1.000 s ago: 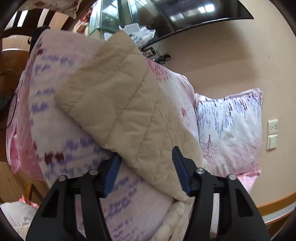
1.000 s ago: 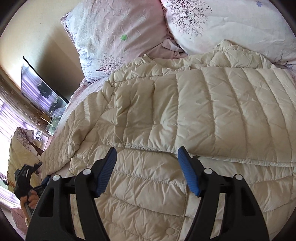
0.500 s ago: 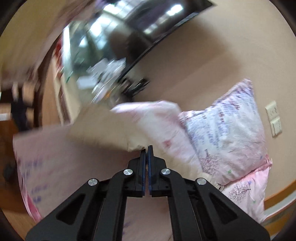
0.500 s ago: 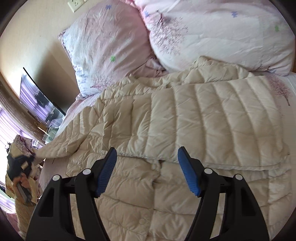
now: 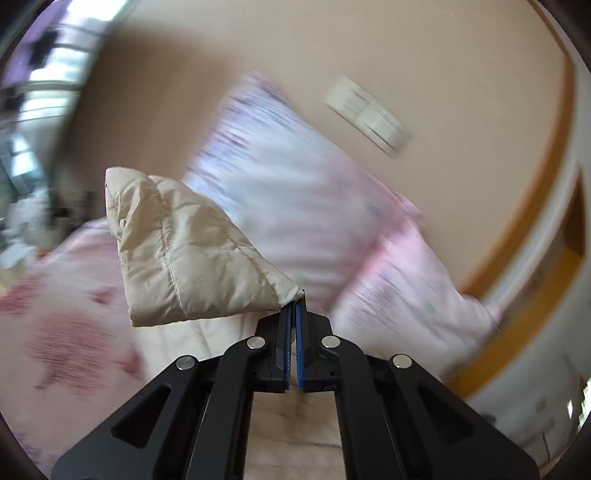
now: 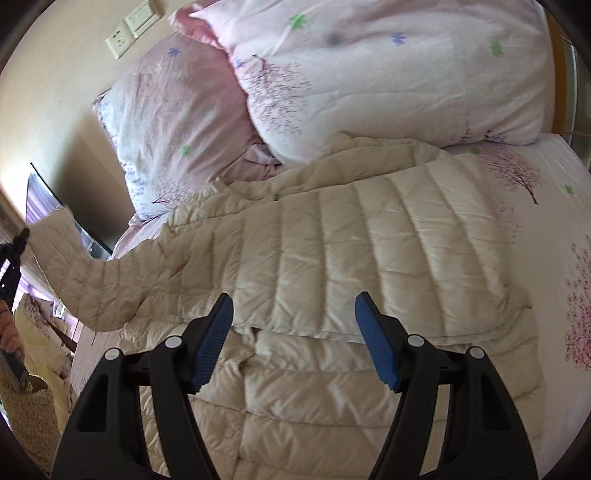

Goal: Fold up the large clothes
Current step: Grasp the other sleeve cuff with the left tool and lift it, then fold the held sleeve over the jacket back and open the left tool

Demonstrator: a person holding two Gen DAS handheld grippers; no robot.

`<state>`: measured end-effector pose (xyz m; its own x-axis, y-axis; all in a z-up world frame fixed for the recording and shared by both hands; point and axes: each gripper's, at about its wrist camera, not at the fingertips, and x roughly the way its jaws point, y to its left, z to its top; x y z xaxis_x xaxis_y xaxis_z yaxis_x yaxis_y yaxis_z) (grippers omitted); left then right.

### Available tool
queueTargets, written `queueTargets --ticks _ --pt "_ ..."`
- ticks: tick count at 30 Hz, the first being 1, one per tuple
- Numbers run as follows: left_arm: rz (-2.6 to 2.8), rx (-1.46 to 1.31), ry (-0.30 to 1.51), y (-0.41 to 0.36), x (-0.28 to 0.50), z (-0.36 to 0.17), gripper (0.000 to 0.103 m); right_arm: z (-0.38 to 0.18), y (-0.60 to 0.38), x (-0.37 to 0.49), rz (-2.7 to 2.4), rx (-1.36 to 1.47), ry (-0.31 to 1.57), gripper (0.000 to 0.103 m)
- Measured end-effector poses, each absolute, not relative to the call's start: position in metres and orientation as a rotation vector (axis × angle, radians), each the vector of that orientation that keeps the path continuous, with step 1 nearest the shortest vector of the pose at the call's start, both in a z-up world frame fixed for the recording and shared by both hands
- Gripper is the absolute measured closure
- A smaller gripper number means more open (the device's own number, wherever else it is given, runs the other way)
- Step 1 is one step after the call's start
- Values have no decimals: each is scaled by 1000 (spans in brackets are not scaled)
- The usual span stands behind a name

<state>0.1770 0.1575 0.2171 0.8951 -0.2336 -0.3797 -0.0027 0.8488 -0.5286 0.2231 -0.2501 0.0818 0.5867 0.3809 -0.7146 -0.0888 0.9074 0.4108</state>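
A cream quilted down jacket (image 6: pixel 354 258) lies spread on the bed, one side folded across its body. My left gripper (image 5: pixel 294 308) is shut on the cuff end of its sleeve (image 5: pixel 184 251), which hangs lifted to the left of the jaws. In the right wrist view that sleeve (image 6: pixel 85 277) stretches up and left off the bed toward the left gripper (image 6: pixel 13 254) at the frame's edge. My right gripper (image 6: pixel 293 314) hovers open above the jacket's middle, nothing between its blue pads (image 6: pixel 373 339).
Two floral pink pillows (image 6: pixel 177 122) (image 6: pixel 388 74) lean against the wall at the head of the bed. The floral sheet (image 6: pixel 546 240) shows to the right of the jacket. Wall sockets (image 6: pixel 129 29) sit above the pillows; a dark screen (image 6: pixel 48 199) hangs at left.
My left gripper went from open around the sleeve to shut on its end, then rose and rolled, lifting the sleeve. The right gripper drew back a little, still open, showing more of the pillows.
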Motion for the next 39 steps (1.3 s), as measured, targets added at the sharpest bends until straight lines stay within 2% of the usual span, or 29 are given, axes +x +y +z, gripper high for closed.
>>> queueTargets --ticks 5,13,15,16,17,19,24,27,33,39 --pt "-331 -490 557 65 207 189 103 77 -269 223 241 373 907 34" --pt "-514 -301 849 -62 234 96 103 60 -299 228 165 416 936 34" --pt "-509 -260 874 -74 234 85 95 58 -306 228 152 426 937 34" --pt "-518 -252 876 -76 232 84 73 58 -310 228 147 433 936 34" --pt "-533 -251 868 -78 232 84 36 57 -313 228 145 440 935 34" --pt "-523 -239 785 -71 223 93 10 58 -316 228 148 461 934 34" --pt "-539 -246 698 -28 191 120 7 64 -306 228 210 475 924 35" --pt "-477 -252 700 10 185 125 7 71 -284 226 287 421 919 40" --pt "-265 -239 784 83 162 107 9 96 -200 210 423 105 810 40" --pt "-206 -231 828 107 151 92 9 95 -110 195 413 -305 698 37"
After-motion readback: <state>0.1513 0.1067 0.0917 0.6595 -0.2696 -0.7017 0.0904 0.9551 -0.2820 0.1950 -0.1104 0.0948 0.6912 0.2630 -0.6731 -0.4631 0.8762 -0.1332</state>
